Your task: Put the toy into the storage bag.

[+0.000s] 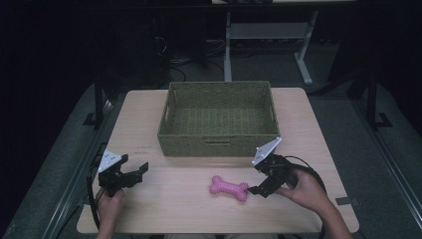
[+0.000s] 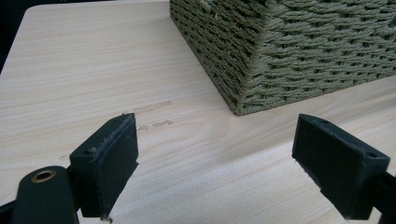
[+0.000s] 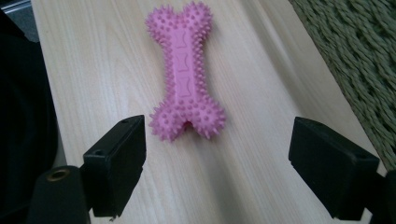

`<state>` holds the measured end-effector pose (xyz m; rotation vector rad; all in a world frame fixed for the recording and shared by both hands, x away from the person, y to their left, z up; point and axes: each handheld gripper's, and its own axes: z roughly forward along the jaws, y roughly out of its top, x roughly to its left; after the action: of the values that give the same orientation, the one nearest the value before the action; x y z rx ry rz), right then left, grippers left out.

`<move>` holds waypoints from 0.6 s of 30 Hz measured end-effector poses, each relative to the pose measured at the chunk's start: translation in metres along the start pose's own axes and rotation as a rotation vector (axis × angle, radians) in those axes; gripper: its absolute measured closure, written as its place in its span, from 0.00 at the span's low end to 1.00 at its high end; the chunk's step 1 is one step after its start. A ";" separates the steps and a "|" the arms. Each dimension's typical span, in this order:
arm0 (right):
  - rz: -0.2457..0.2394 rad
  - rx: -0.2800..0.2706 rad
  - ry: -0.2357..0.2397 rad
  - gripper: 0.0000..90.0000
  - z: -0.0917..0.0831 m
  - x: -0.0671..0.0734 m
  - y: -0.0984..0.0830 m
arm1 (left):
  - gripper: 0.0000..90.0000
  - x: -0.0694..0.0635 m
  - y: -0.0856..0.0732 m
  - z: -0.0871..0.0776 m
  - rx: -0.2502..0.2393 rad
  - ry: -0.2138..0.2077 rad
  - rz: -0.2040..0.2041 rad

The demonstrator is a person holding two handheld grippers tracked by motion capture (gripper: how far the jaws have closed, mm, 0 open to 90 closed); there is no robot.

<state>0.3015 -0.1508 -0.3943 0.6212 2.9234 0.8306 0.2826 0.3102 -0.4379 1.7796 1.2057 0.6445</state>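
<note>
Pale wood tabletop (image 1: pixel 149 209) is carrying a woven basket (image 1: pixel 217 119); just in front of the basket a pink, nubby rubber bone (image 1: pixel 228 187) is lying. Its long axis is pointing straight into the right gripper (image 3: pixel 217 163), wide open and empty, nearest it. Left gripper (image 2: pixel 217 158) is idling open, well apart.

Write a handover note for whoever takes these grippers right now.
Right gripper: open, fingers just short of the near end of the pink bone toy, not gripping it.
Left gripper: open, holding nothing, near the table's left front.
The toy lies flat on the table, in front of the woven basket.
Done: approach only.
Left: probably grip the toy, lift it and put it in the basket.
</note>
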 end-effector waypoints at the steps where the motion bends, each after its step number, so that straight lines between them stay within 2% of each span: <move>1: -0.008 0.001 0.002 0.21 0.001 0.000 0.002 | 0.15 0.000 0.000 0.000 -0.001 0.000 -0.001; 18: -0.048 0.032 0.042 0.21 0.014 0.002 0.024 | 0.15 0.000 0.000 0.000 -0.002 -0.003 -0.009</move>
<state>0.3100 -0.1245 -0.3942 0.5395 2.9816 0.8034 0.2828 0.3103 -0.4380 1.7717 1.2098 0.6379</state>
